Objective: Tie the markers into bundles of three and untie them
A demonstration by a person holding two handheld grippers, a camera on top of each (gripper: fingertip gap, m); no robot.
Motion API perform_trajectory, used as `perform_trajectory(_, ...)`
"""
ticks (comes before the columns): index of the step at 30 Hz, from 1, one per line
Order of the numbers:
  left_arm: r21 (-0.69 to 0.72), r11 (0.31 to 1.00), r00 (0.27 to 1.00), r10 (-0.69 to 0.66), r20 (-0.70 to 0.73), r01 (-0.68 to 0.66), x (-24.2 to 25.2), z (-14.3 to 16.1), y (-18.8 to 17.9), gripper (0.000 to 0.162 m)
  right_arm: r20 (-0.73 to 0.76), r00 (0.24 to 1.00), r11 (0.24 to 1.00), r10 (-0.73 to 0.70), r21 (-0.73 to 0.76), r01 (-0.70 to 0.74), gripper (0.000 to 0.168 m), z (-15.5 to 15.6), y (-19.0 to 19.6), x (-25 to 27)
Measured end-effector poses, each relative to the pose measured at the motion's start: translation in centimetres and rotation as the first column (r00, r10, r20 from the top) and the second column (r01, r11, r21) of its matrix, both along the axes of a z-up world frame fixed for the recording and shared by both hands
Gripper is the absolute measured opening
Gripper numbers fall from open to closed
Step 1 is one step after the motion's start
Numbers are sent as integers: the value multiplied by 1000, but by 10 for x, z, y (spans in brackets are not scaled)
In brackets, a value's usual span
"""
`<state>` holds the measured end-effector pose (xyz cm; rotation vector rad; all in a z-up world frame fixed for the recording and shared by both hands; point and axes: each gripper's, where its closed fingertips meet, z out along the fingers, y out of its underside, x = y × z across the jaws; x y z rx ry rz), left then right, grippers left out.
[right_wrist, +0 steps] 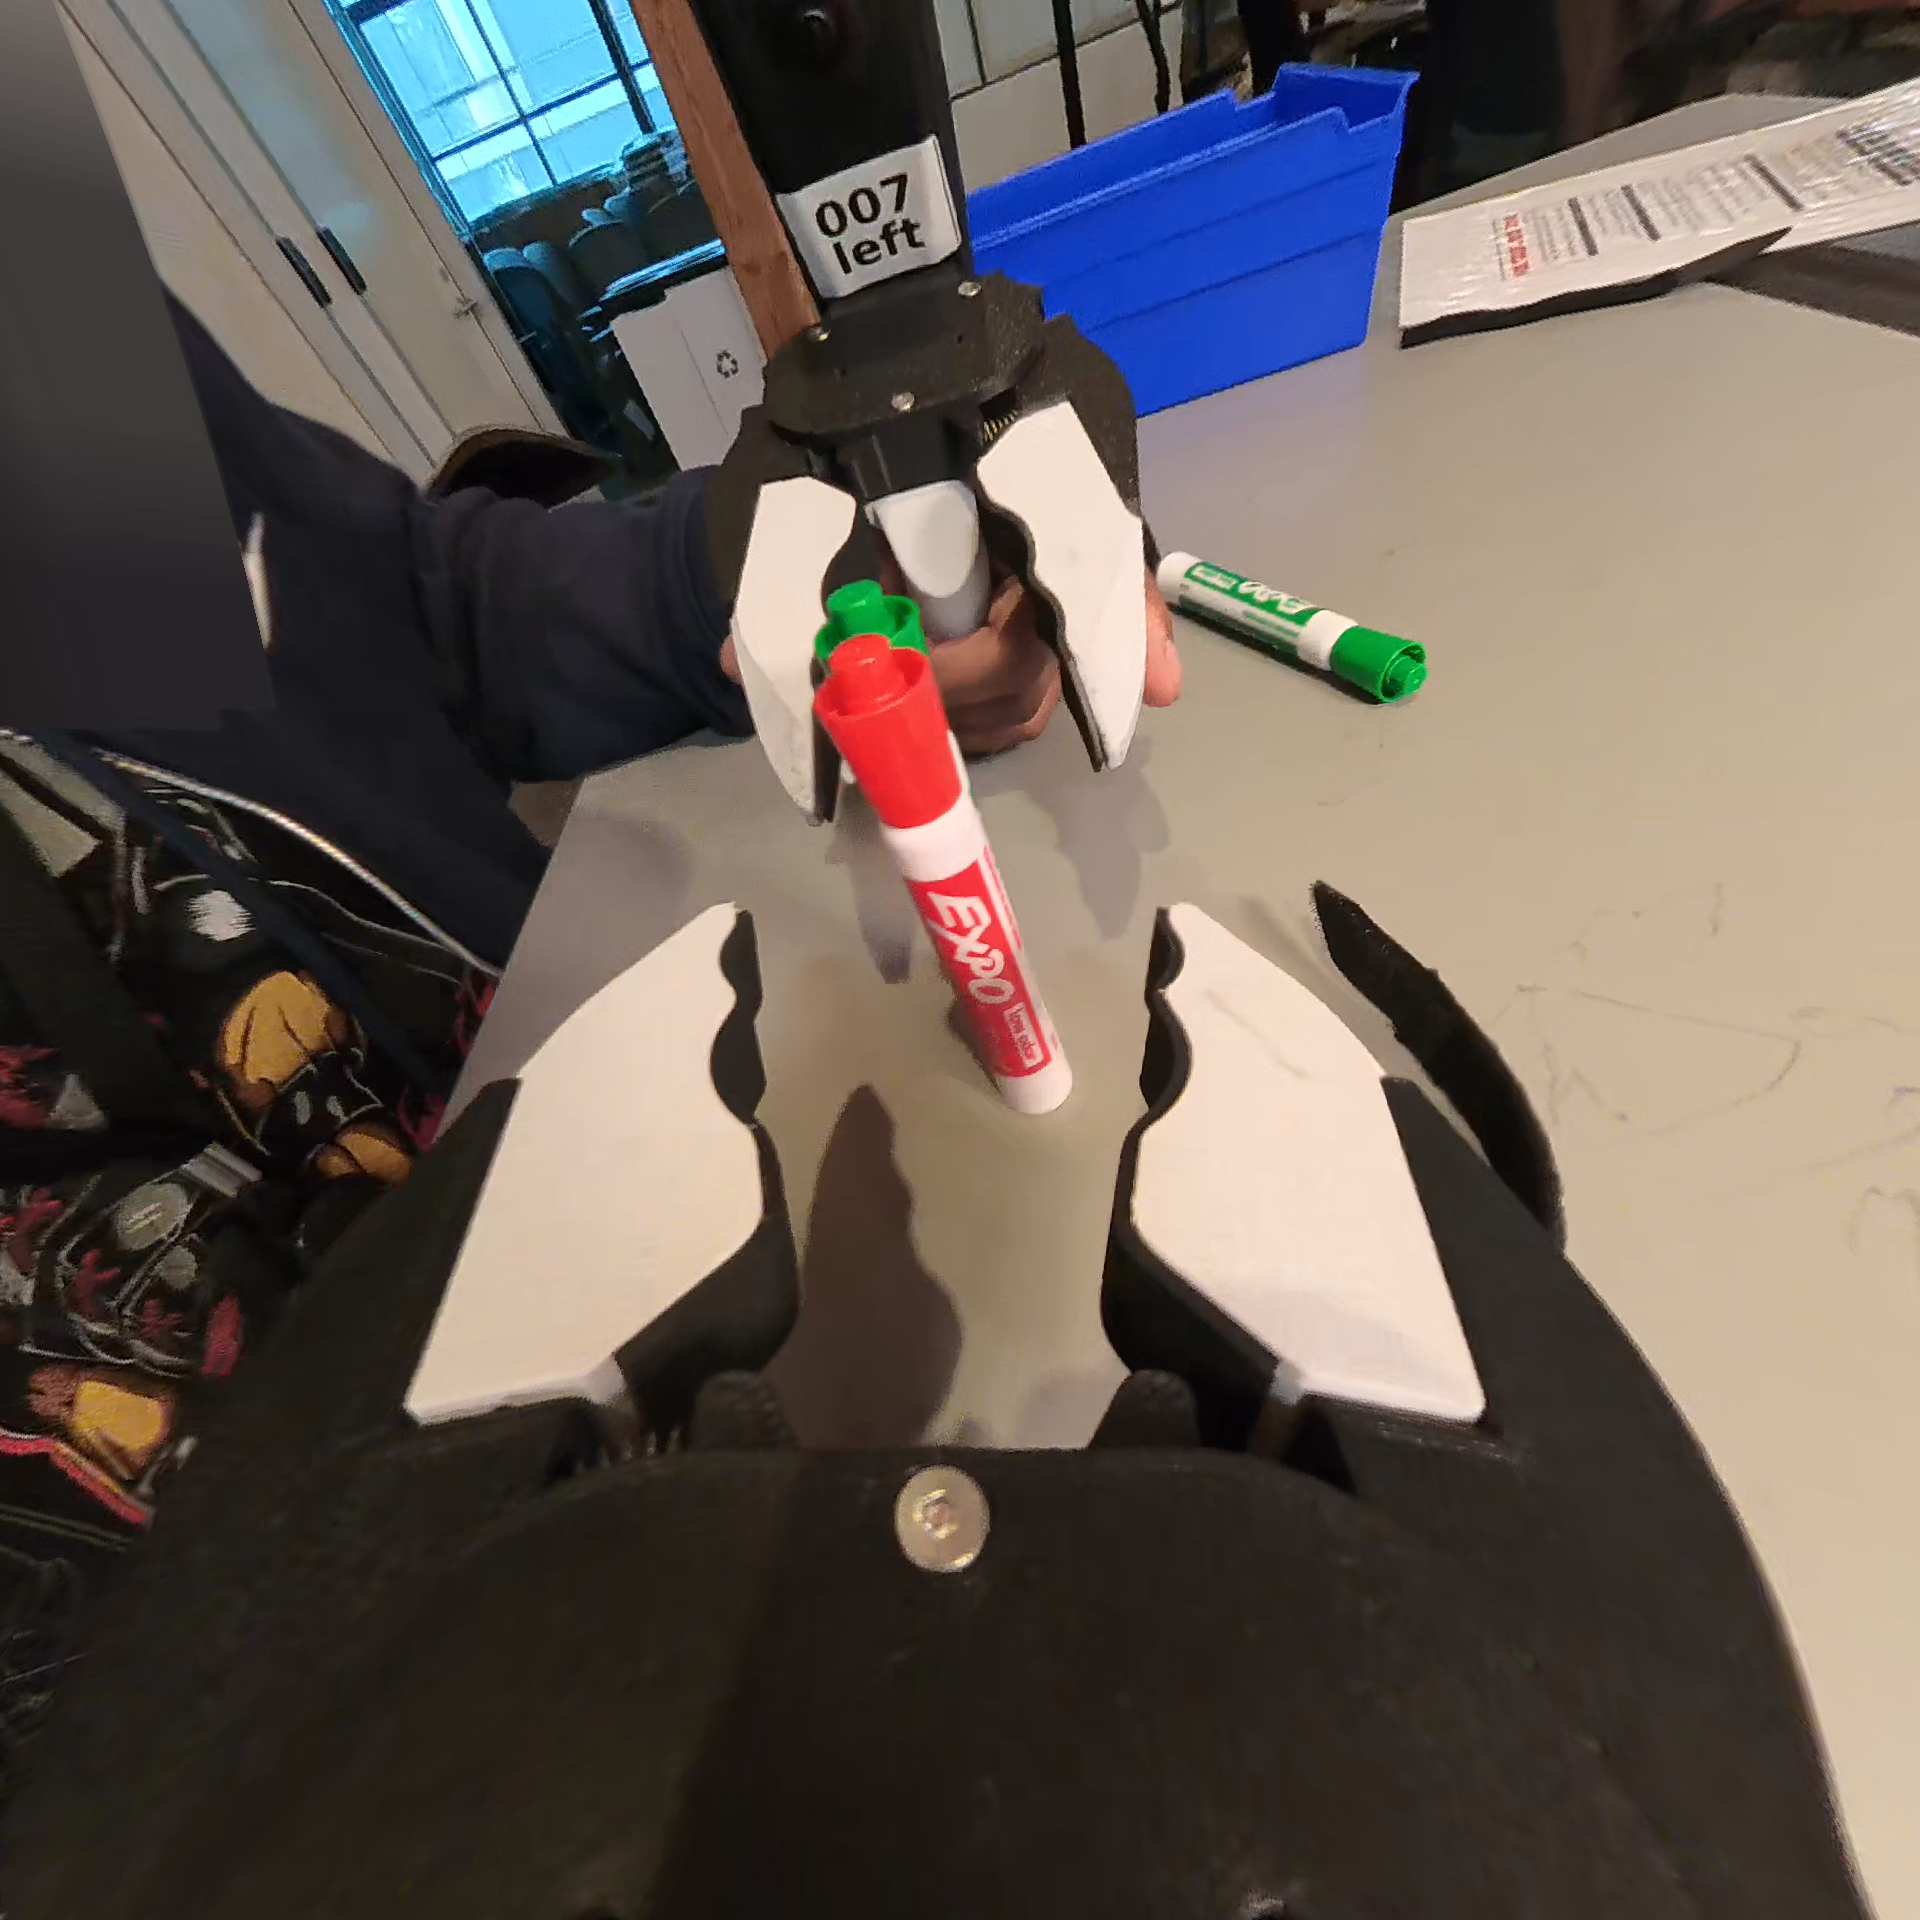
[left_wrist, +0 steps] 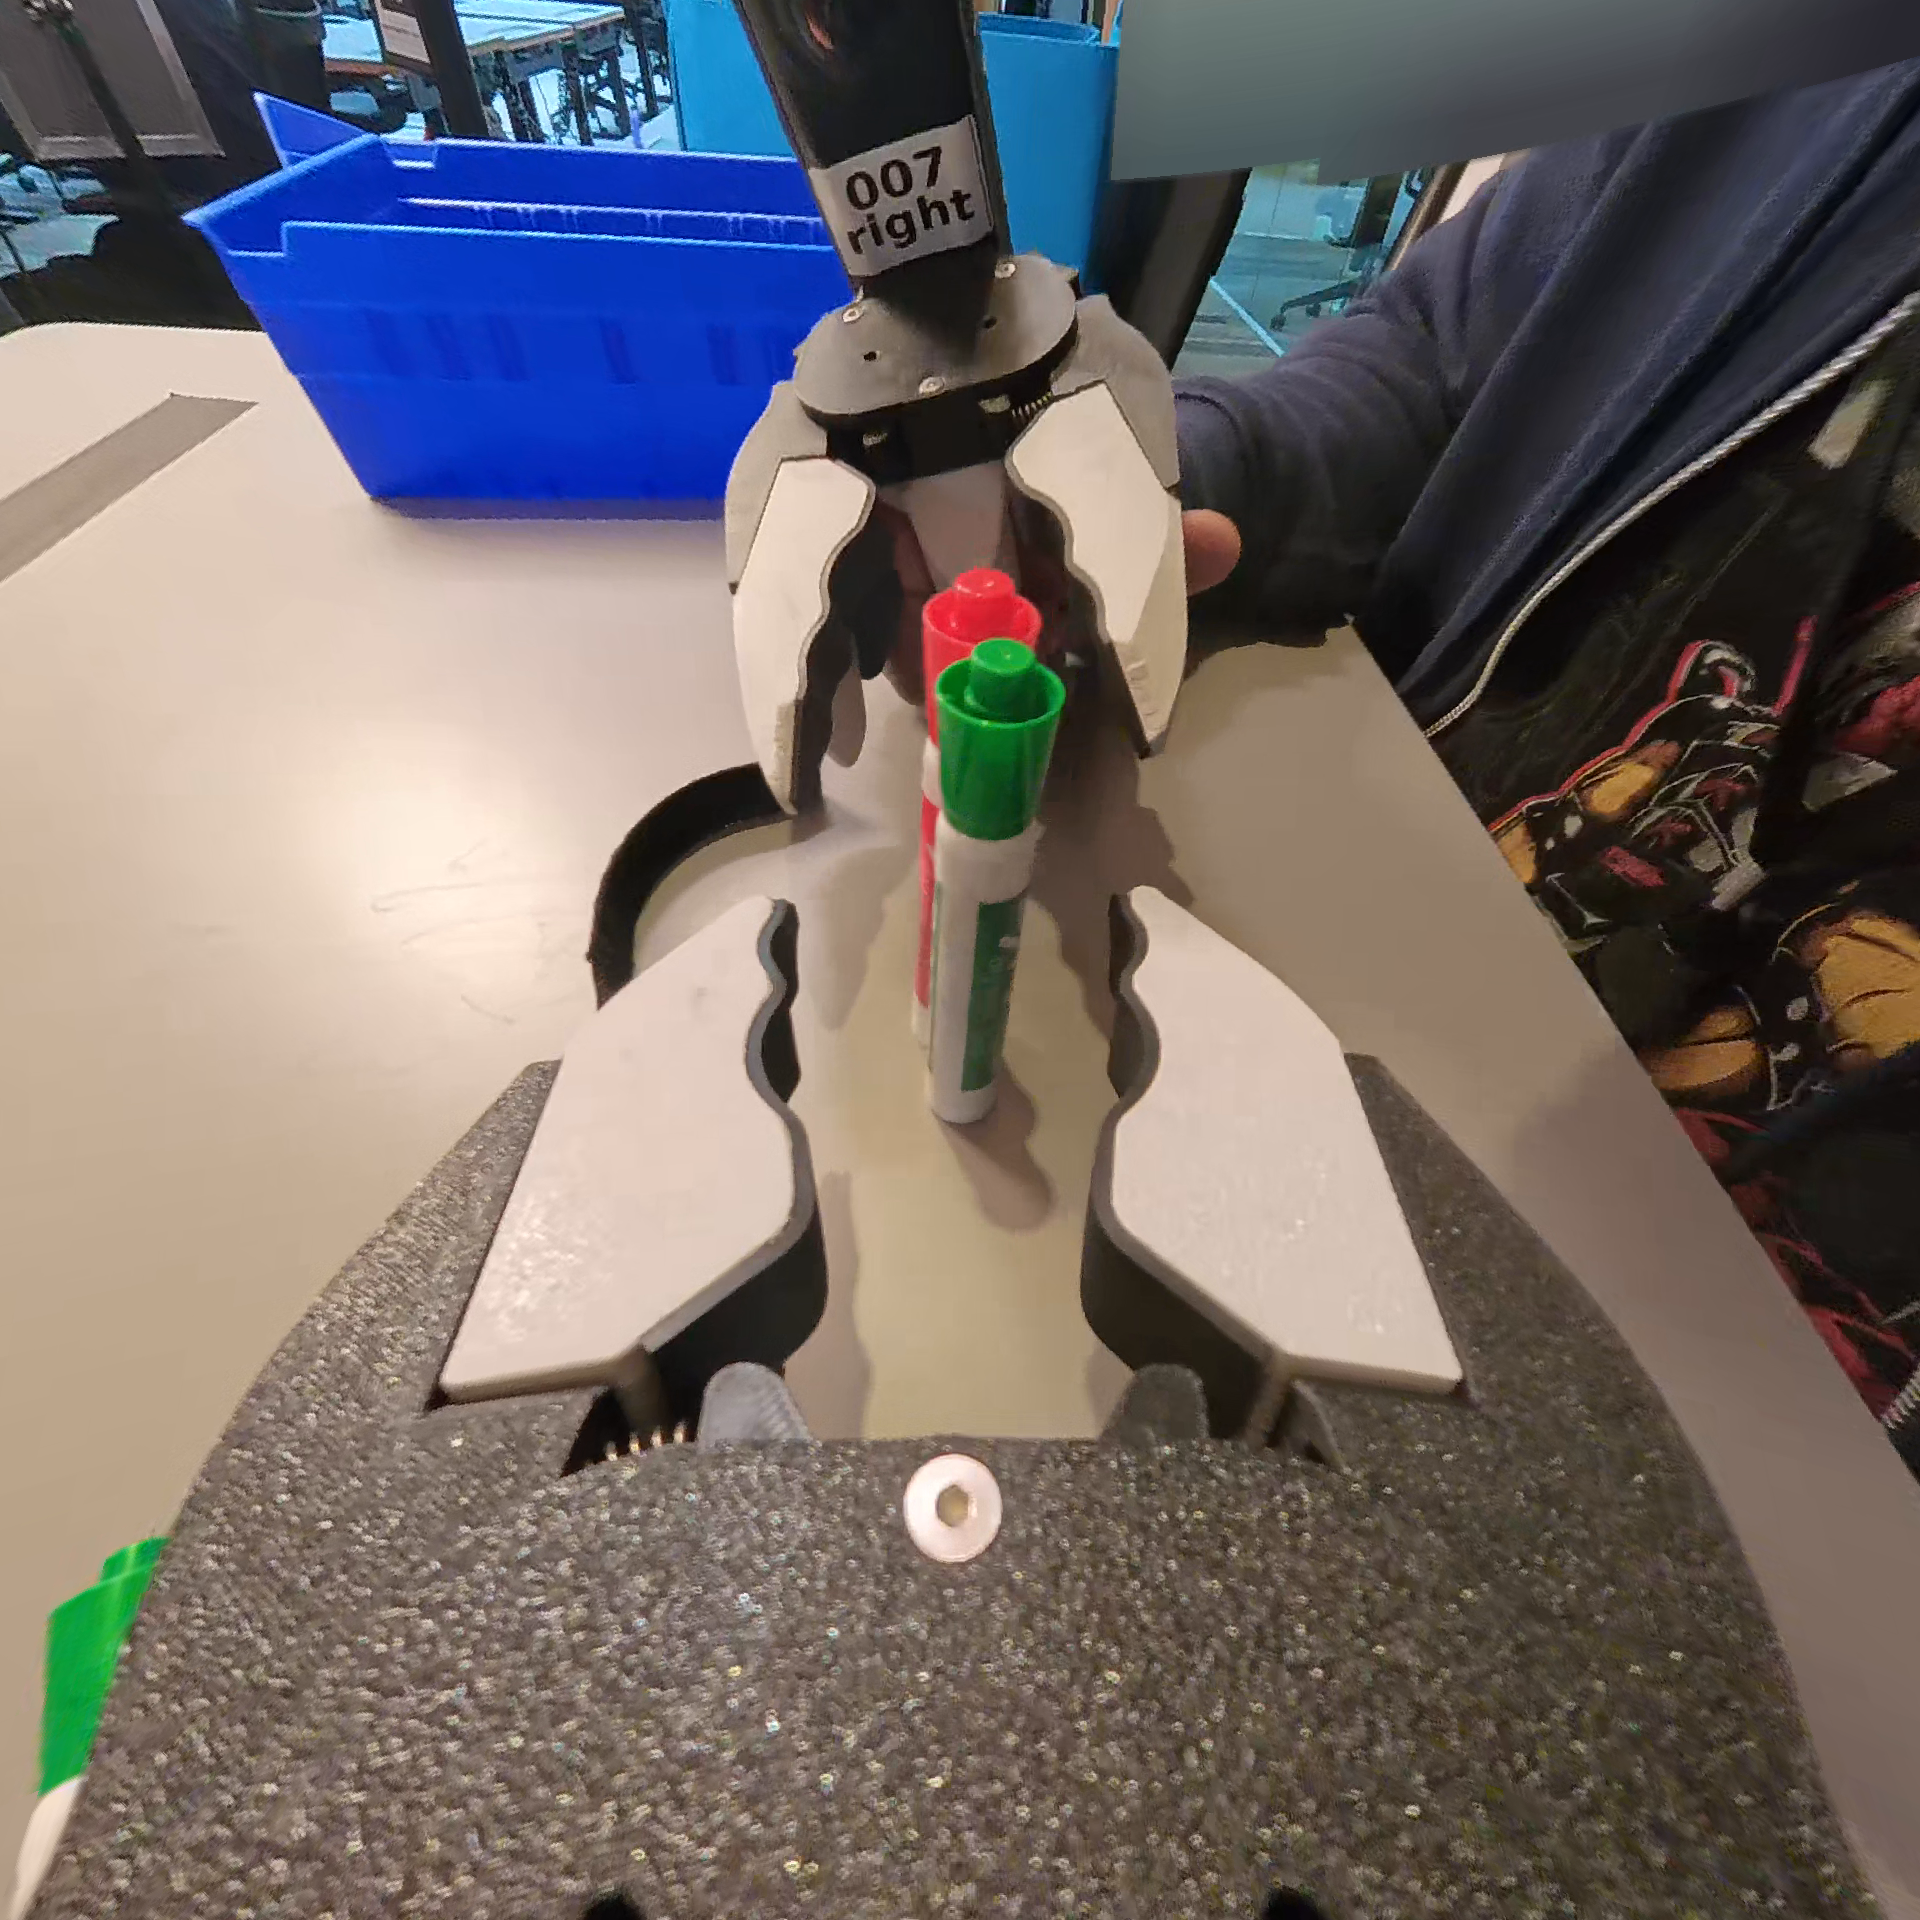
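I see a green marker [left_wrist: 982,914] and red marker [right_wrist: 951,883] standing together mid-frame on the worktop [left_wrist: 312,831], unbundled; a third marker [right_wrist: 1288,623] lies apart upper right. The left gripper [left_wrist: 945,997] and right gripper [right_wrist: 951,1008] both have jaws wide open, holding nothing.

Two markers are standing upright together on the table [right_wrist: 1558,831], one marker [left_wrist: 971,914] just in front of the other marker [left_wrist: 971,623]. The left gripper [left_wrist: 945,997] and the right gripper [right_wrist: 951,997] are facing each other across them, jaws spread, touching neither. A third marker [right_wrist: 1288,623] is lying flat behind the left gripper. A strap [right_wrist: 1444,1049] is lying just beside the right gripper, and a bin [left_wrist: 520,332] is sitting at the table's far side.
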<state>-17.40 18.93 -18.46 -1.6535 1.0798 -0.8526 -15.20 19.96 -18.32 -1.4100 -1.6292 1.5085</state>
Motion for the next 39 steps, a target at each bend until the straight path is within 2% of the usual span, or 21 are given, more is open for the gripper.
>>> perform_trajectory(5, 19, 1000, 997, 7, -79, -5, 6, -9, -1, 59, -46, 998, 997, -36, 64, 38, 72, 5, -9, 13)
perform_trajectory(9, 48, 997, 995, 61, -84, -57, 5, -9, -2, 58, -85, 994, 982, -73, 165, 86, 70, 7, -13, 18)
perform_trajectory(14, 59, 988, 985, 144, -93, -139, 1, -9, -1, 59, -99, 977, 939, -189, 275, 209, 70, 4, -5, 6)
perform_trajectory(19, 47, 987, 984, 156, -86, -152, -1, -9, -5, 59, -73, 970, 914, -231, 325, 242, 70, -2, -2, 1)
perform_trajectory(25, 35, 989, 986, 144, -82, -142, 0, -9, -5, 61, -23, 969, 925, -246, 292, 242, 71, -7, 3, -1)
perform_trajectory(32, 52, 986, 975, 164, -148, -158, 2, -18, -3, 66, 23, 965, 926, -263, 287, 245, 71, -13, 4, 0)
perform_trajectory(39, 68, 982, 968, 187, -169, -178, 3, -20, -4, 68, 45, 961, 959, -271, 98, 266, 72, -8, 14, 6)
